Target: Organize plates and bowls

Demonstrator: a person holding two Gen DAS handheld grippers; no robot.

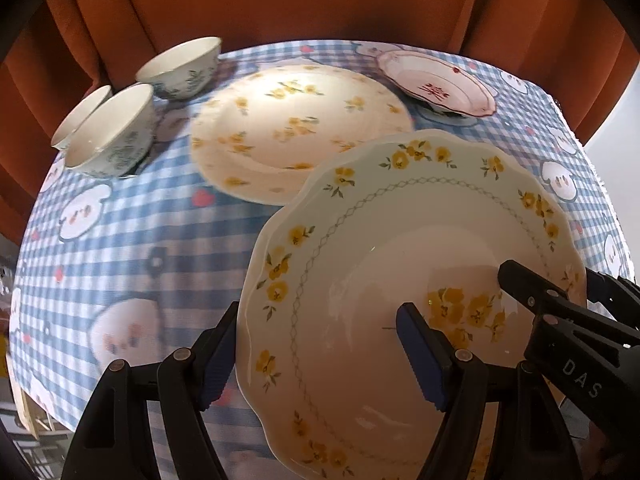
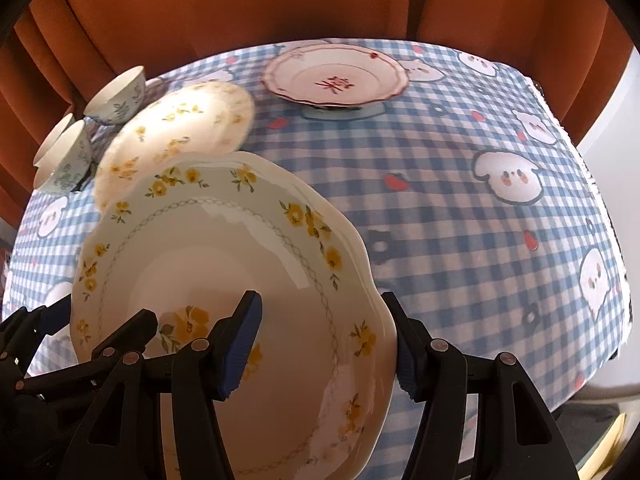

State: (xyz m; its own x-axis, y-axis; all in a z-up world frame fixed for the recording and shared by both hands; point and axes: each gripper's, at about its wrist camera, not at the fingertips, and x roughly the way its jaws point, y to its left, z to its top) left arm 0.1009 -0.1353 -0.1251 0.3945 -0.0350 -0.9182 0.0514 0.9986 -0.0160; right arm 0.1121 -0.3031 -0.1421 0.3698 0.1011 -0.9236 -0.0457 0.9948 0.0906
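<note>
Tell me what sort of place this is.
Probably a home dining area: a table under a blue checked cloth, floral plates and bowls set out on it, and an orange curtain behind.

A checked tablecloth (image 1: 132, 240) carries bowls (image 1: 112, 136), a flowered plate (image 1: 296, 128), a pink dish (image 1: 436, 84).

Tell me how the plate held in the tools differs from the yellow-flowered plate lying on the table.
The held plate is tilted above the tablecloth, gripped at opposite edges by the left tool and right tool; the lying plate rests flat, untouched. The held plate has a wavy rim and a lattice ring; the lying plate has a smooth round rim and scattered flowers. Both are cream with yellow flowers.
</note>
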